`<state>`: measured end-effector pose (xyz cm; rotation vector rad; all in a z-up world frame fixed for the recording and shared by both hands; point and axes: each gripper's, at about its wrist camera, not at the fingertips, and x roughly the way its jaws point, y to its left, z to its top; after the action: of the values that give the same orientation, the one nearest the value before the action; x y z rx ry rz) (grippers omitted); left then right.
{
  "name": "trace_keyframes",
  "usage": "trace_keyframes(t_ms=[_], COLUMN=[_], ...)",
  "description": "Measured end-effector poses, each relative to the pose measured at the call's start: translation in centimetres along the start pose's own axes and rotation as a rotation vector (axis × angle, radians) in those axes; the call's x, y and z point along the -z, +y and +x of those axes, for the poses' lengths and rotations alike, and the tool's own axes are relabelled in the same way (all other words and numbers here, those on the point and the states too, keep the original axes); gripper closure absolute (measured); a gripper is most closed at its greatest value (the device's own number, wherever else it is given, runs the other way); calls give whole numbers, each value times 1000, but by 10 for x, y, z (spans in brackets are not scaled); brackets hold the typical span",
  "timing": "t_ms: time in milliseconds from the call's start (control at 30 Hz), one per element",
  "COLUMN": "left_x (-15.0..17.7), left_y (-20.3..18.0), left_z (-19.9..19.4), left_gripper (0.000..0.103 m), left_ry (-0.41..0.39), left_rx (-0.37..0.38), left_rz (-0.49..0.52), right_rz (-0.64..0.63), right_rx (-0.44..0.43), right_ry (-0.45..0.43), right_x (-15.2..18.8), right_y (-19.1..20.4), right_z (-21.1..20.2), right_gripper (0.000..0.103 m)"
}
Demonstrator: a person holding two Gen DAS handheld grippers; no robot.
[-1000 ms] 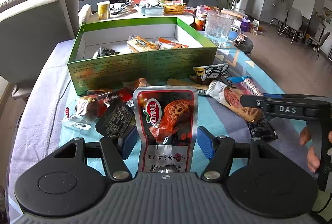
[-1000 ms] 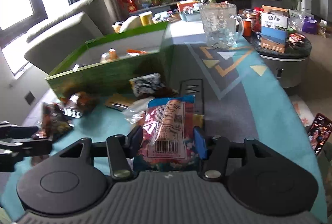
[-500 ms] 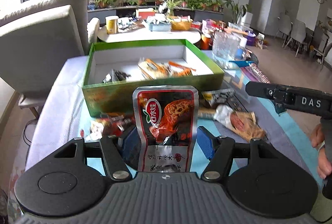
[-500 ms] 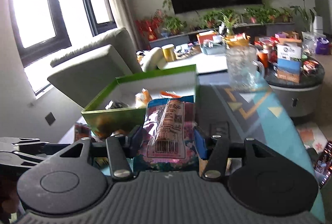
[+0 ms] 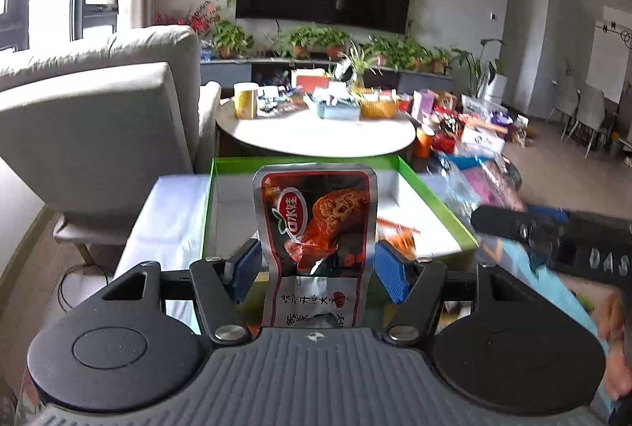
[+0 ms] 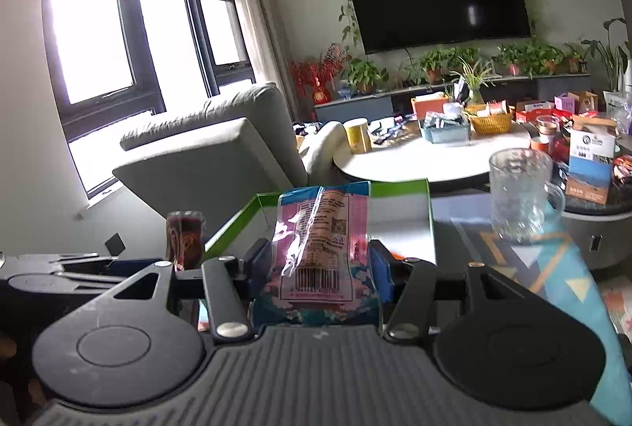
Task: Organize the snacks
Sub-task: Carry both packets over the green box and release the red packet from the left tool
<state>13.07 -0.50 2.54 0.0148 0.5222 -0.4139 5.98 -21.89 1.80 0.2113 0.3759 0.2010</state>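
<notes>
the near table wears a cloth [image 6: 553,256] of teal and grey with orange and yellow triangles, and a paler stretch of it shows beside the box in the left wrist view. a green box [image 5: 442,205] with a white inside stands open on it, and a clear glass mug [image 6: 517,195] stands to the box's right. beyond lies a round white table [image 5: 316,137] bearing a yellow can [image 5: 245,100], a woven basket [image 5: 378,108] and blurred clutter.
</notes>
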Motion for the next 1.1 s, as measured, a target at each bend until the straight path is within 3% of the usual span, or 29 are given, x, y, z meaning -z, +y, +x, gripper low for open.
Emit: trace_keyframes(t_ms=[233, 533, 967, 1100], left_x=[-25, -35, -20, -24], left_y=[6, 18, 31, 30], left_z=[37, 78, 121, 122], left_gripper=[43, 43, 43, 42], left_ry=[-18, -1, 107, 110], left_rx=[-11, -7, -19, -58], left_rz=[10, -9, -21, 28], right_rz=[-3, 5, 13, 17], right_rx=[-1, 10, 32, 30], right_ry=[-6, 24, 68, 79], right_x=[-7, -13, -14, -15], right_y=[-1, -7, -15, -16], right_z=[17, 51, 83, 89], right_gripper=[61, 61, 61, 61])
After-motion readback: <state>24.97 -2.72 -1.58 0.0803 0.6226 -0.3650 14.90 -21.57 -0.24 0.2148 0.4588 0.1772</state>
